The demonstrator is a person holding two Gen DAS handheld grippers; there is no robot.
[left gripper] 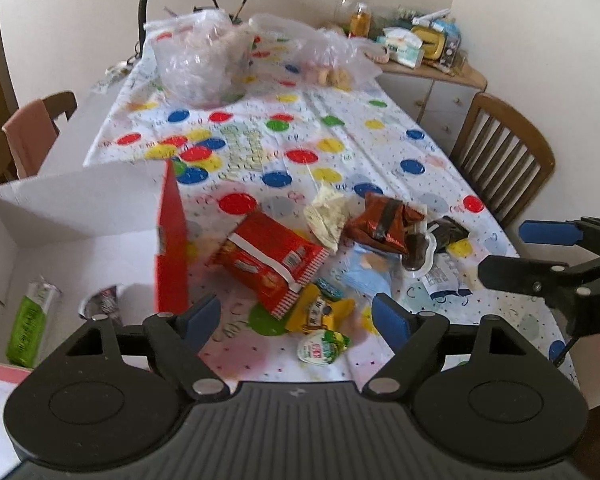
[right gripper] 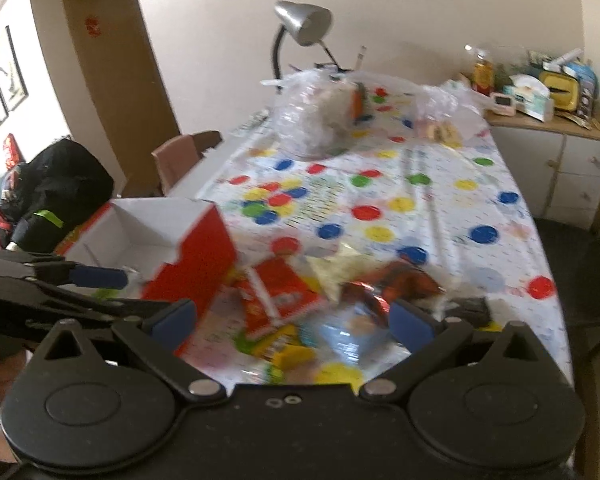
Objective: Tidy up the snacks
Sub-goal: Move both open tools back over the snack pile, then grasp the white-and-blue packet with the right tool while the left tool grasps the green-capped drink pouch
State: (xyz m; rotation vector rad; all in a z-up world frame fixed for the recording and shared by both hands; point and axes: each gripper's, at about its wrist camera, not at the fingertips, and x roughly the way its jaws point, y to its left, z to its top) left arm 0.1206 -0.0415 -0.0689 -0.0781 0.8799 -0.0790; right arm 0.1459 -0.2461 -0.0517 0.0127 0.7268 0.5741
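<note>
The snacks (left gripper: 284, 272) lie in a loose pile on the table (left gripper: 340, 140), just beside the red box (left gripper: 172, 240). A green packet (left gripper: 30, 326) is already in the box, so I think the sorting has started. The left gripper (left gripper: 296, 316) hangs over the pile, jaws apart and empty. The right gripper (right gripper: 292, 320) is the same. Next, one should go down onto one snack. The right view is blurry, so small packets are hard to tell apart.

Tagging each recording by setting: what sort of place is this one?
Most likely a home dining room: a table under a balloon-print tablecloth, wooden dining chairs, a cluttered sideboard and framed pictures on the wall.
</note>
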